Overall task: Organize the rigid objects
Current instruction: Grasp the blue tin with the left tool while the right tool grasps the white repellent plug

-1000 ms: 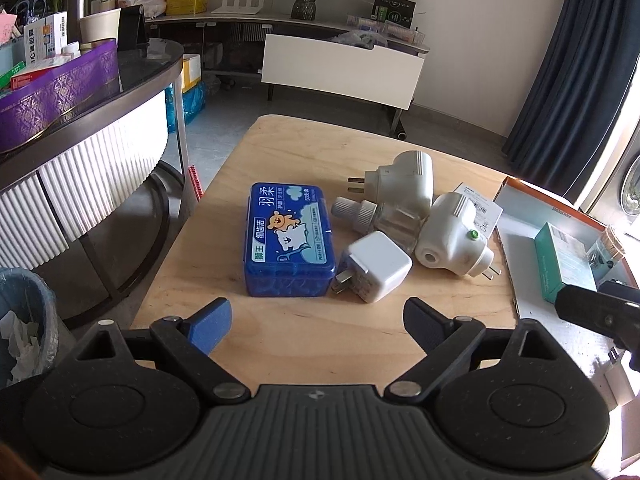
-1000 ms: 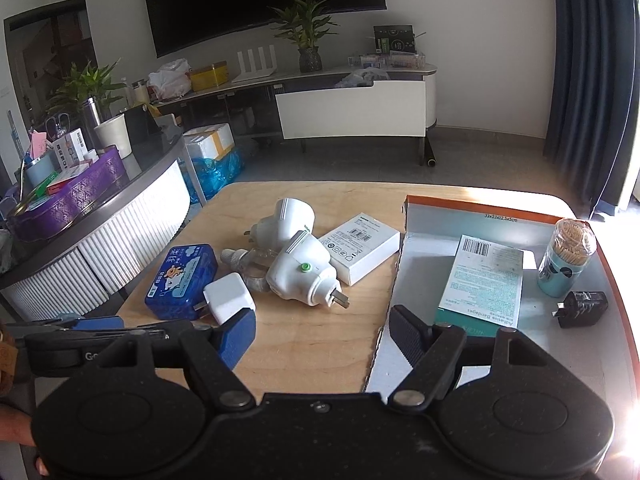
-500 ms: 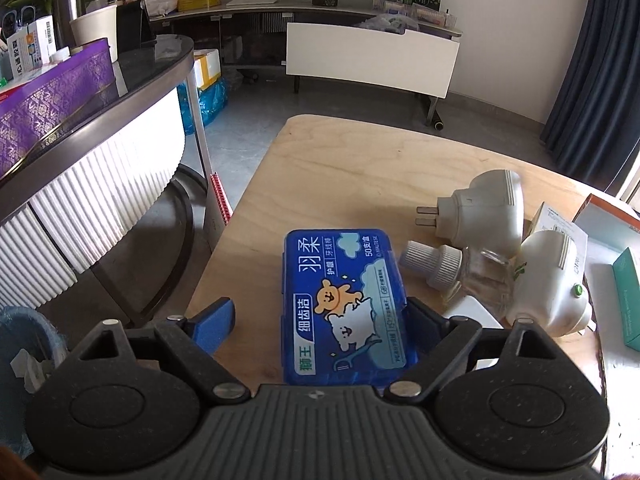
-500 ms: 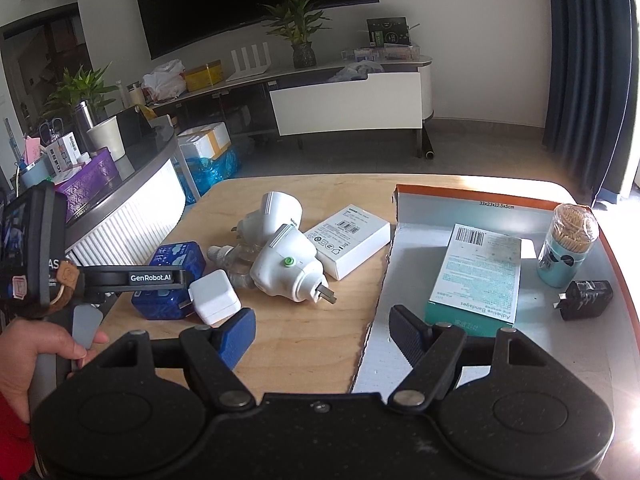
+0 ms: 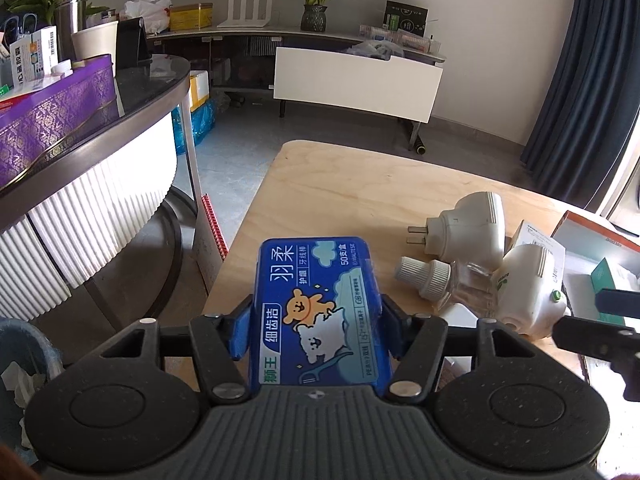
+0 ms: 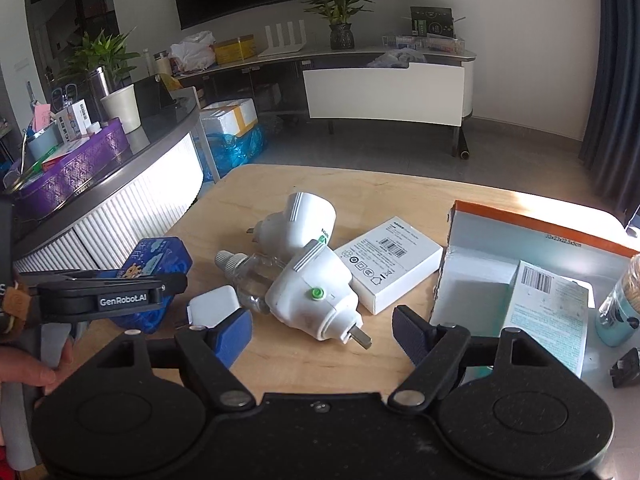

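A blue floss box [image 5: 316, 312] with a bear picture lies on the wooden table [image 5: 340, 192]. My left gripper [image 5: 316, 328] straddles it, its jaws closing, and both blue pads [image 5: 240, 332] touch the box's long sides. My right gripper [image 6: 322, 332] hovers low with its jaws opening. A white plug-in device [image 6: 316, 292] with a green button lies just ahead of its fingers, untouched. Behind that sit a second white plug-in [image 6: 300, 220], a clear bottle [image 6: 248, 276] and a white charger cube [image 6: 214, 306].
A white carton [image 6: 390, 264] lies by an orange-rimmed cardboard tray [image 6: 540, 228] holding a teal box [image 6: 548, 308], a toothpick jar [image 6: 620, 308] and a black adapter [image 6: 626, 368]. A curved counter [image 5: 100, 120] and a bin [image 5: 20, 360] stand off the table's left edge.
My left gripper has moved forward over the blue box and closed in on its sides. My right gripper has slid left toward the white plug-ins, and its fingers have spread wider.
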`<state>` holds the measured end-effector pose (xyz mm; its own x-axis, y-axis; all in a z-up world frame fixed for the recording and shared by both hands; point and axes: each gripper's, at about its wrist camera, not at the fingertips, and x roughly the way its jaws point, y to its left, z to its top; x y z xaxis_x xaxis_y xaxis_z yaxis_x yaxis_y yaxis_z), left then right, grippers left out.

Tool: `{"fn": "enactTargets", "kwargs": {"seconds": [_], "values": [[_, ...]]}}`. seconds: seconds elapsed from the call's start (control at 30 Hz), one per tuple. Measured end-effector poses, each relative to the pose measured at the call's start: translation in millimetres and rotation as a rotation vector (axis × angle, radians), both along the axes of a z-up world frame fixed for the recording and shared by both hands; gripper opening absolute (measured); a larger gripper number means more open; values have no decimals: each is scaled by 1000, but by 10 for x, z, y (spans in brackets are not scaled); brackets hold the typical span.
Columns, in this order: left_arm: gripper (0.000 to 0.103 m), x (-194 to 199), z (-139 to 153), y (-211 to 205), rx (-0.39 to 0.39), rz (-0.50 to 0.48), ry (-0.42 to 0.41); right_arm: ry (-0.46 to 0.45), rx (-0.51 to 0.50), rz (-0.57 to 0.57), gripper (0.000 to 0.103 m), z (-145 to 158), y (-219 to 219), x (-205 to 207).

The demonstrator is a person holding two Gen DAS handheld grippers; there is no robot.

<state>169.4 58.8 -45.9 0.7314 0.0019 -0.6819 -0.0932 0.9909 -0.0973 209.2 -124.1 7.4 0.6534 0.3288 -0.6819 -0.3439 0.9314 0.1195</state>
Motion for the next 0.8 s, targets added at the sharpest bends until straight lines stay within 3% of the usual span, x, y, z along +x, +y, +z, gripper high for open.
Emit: {"fn": "enactTargets", "kwargs": {"seconds": [0.33,0.4,0.43,0.63,0.8], "values": [[63,-218,18,81,-43,-11,-20,-10,-144,138,92,-213,339,342],[63,-213,7,90,-47,-11,-20,-15,-151,144,87,-200,389,331],[63,-209,6,93,-50,-11,-21,-13,-147,156,77,-196,407,321],[63,-216,11,99,-56,-17,-28,38,-169,165,81,-305,490,394],[63,-234,23,77,-60,-24,-32,50,-108,121,80,-358,428,383]]}}
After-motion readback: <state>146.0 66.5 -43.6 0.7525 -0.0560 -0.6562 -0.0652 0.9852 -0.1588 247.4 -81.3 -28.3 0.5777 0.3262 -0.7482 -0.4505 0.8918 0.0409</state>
